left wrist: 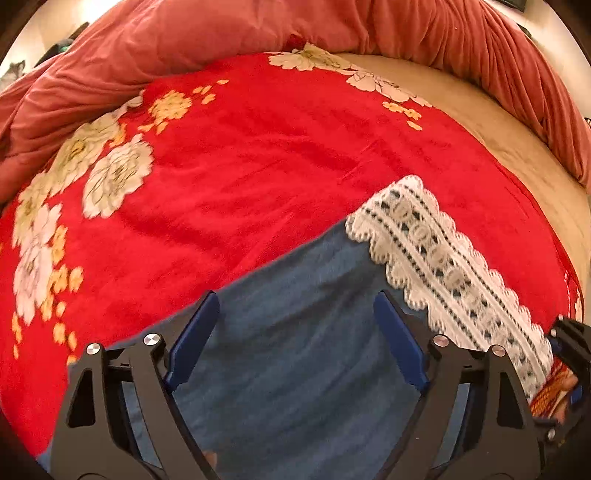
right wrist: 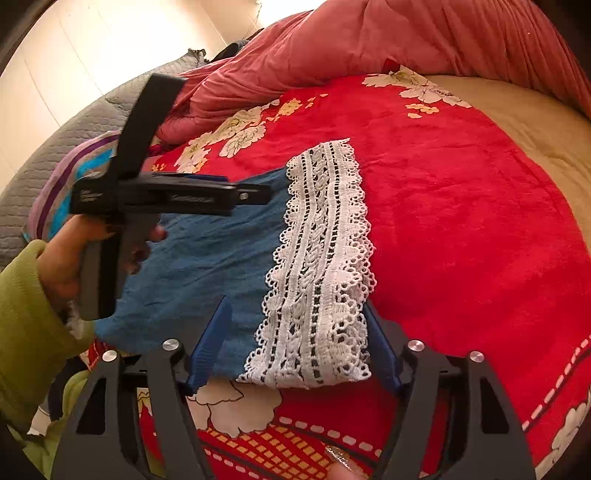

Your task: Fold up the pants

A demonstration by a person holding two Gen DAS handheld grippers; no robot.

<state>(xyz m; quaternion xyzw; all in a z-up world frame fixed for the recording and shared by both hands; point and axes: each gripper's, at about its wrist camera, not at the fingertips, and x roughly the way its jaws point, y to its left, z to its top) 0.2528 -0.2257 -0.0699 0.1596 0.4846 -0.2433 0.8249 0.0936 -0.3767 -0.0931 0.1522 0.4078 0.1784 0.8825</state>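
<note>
The blue pants (right wrist: 207,269) with a white lace hem (right wrist: 321,266) lie folded on the red flowered blanket (right wrist: 461,229). In the left wrist view the pants (left wrist: 295,369) fill the foreground and the lace hem (left wrist: 443,266) runs to the right. My left gripper (left wrist: 295,317) is open above the blue cloth, holding nothing; it also shows from the side in the right wrist view (right wrist: 258,194). My right gripper (right wrist: 295,325) is open, its fingers standing either side of the near end of the lace hem.
The red blanket (left wrist: 258,166) covers a bed with a beige sheet (left wrist: 480,110) at the far right. A bunched pink quilt (left wrist: 221,29) lies along the back. A grey quilt (right wrist: 55,147) and a striped cloth (right wrist: 74,166) lie at the left.
</note>
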